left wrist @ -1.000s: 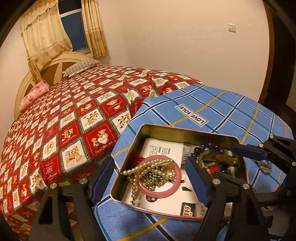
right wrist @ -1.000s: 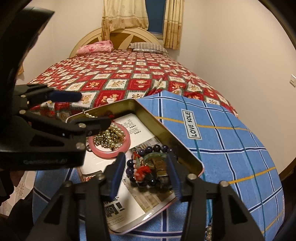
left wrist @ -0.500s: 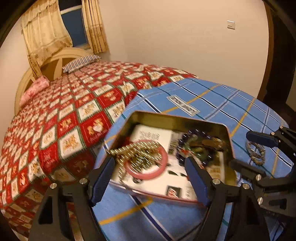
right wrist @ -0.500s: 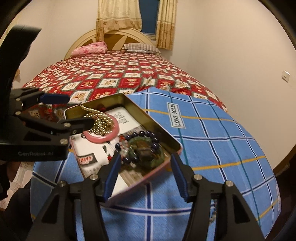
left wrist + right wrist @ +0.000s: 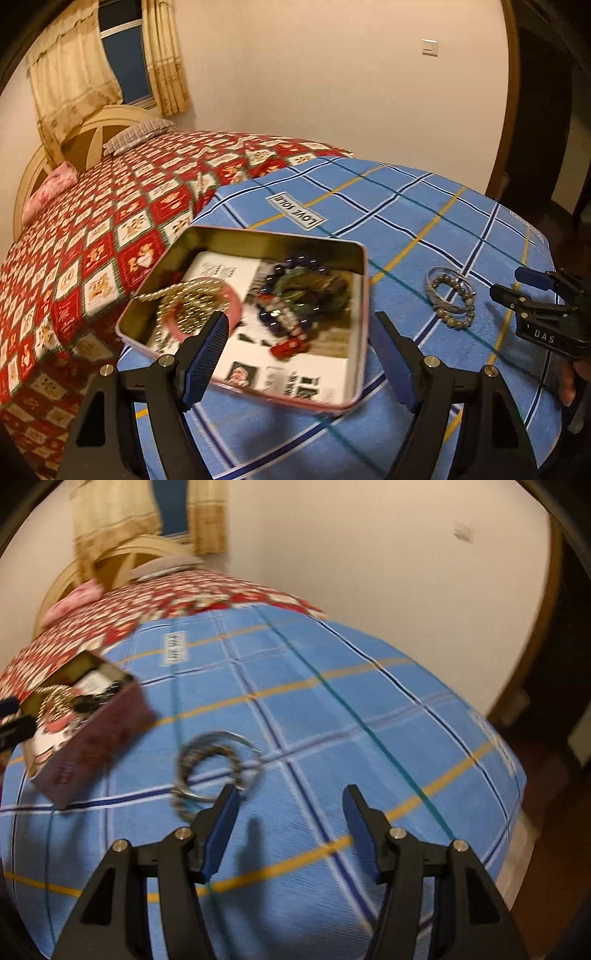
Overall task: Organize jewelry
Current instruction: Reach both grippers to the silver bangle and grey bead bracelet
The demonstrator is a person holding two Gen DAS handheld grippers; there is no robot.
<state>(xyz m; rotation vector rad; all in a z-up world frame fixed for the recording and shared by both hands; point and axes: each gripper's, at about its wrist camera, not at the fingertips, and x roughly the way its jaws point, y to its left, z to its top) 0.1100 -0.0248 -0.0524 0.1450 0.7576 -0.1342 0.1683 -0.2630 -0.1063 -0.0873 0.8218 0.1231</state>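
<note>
An open metal tin (image 5: 364, 295) lies on the blue checked cloth (image 5: 424, 229). It holds a pearl necklace (image 5: 184, 299), a pink bangle (image 5: 232, 299), a dark bead bracelet (image 5: 291, 266) and a paper leaflet. A silver bangle and a grey bead bracelet (image 5: 450, 295) lie on the cloth right of the tin; they also show blurred in the right wrist view (image 5: 210, 764). My left gripper (image 5: 299, 347) is open and empty over the tin's near edge. My right gripper (image 5: 291, 808) is open and empty just right of the bracelets, and it shows at the right in the left wrist view (image 5: 517, 284).
The tin (image 5: 92, 731) sits at the cloth's left side. A bed with a red patterned quilt (image 5: 110, 229) lies behind and left. A wall and a dark wooden door frame (image 5: 532, 110) stand at the right. The cloth drops off at its right edge.
Both grippers have pulled back from the tin. The right gripper has swung right, from over the tin to beside the loose bracelets on the cloth.
</note>
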